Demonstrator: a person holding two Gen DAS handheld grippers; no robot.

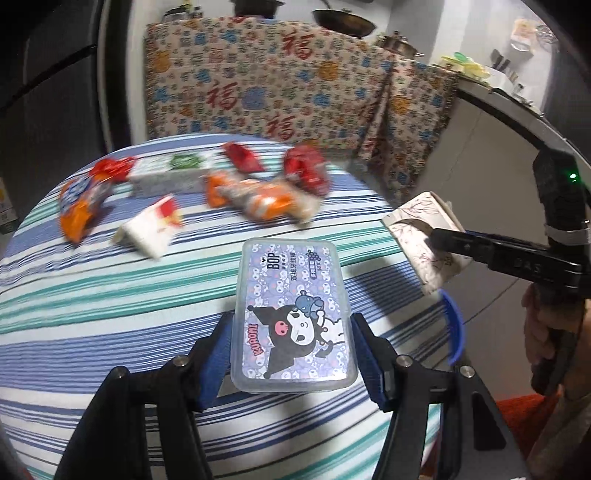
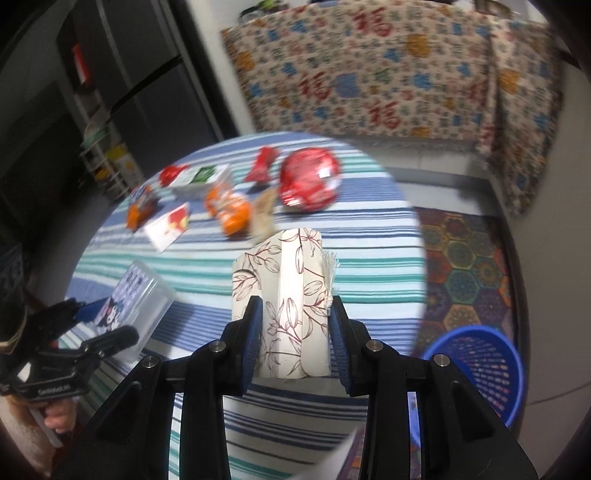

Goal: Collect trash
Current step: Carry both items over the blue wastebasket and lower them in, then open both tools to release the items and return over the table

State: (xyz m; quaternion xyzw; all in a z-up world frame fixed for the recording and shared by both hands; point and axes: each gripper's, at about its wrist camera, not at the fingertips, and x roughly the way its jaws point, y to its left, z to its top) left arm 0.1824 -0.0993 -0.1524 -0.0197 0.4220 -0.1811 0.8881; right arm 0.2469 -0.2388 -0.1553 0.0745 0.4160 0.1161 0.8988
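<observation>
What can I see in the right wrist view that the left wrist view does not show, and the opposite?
Only the right wrist view: the whole blue basket on the floor beside the table, and a patterned rug.
Only the left wrist view: pots above the patterned cloth, and the printed lid of the plastic box.
Both: the left tongs shut on that box, the right tongs shut on a floral tissue pack, wrappers on the striped table.
</observation>
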